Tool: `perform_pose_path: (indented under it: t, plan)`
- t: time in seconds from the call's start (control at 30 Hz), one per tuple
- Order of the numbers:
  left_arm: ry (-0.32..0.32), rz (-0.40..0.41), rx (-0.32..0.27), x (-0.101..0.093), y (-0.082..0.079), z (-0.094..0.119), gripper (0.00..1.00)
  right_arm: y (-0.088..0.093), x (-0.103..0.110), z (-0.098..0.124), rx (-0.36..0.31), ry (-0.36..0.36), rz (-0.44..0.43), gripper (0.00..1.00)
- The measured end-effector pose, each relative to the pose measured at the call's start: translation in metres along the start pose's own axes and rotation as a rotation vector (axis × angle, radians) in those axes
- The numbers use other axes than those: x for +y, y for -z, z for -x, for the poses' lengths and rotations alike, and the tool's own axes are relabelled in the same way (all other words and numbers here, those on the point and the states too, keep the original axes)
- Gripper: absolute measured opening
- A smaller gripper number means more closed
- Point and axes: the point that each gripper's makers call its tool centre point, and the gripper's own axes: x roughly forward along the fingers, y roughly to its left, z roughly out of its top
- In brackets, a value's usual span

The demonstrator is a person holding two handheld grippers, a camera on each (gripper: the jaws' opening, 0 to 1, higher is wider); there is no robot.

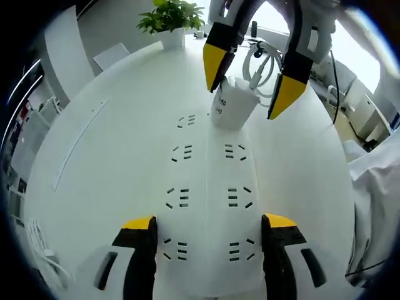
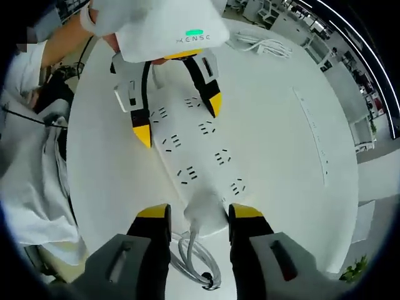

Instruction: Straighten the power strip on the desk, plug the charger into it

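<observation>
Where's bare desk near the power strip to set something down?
Bare desk lies between the power strip and the desk's groove. It is crowded at the strip's cable end: the charger, coiled cable and right gripper.

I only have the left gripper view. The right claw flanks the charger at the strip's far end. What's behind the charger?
Observer: In the right gripper view, a white cable comes out from under the charger. I can't tell whether it belongs to the charger or the strip.
Operator: Where does it go?
Observer: It runs back between the jaws of the right claw, then coils on the desk.
</observation>
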Motion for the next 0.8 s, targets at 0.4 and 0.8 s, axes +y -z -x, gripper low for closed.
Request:
perform_pose_path:
  t: [0.4,0.8]
  plan:
    - [0.054,-0.053,-0.014,-0.007,-0.002,-0.003,0.7,0.007,0.02,0.006,-0.011,-0.023,-0.074,0.39]
    - [0.09,-0.099,-0.007,-0.013,-0.003,-0.005,0.72,0.011,0.042,0.011,-0.023,-0.037,-0.129,0.41]
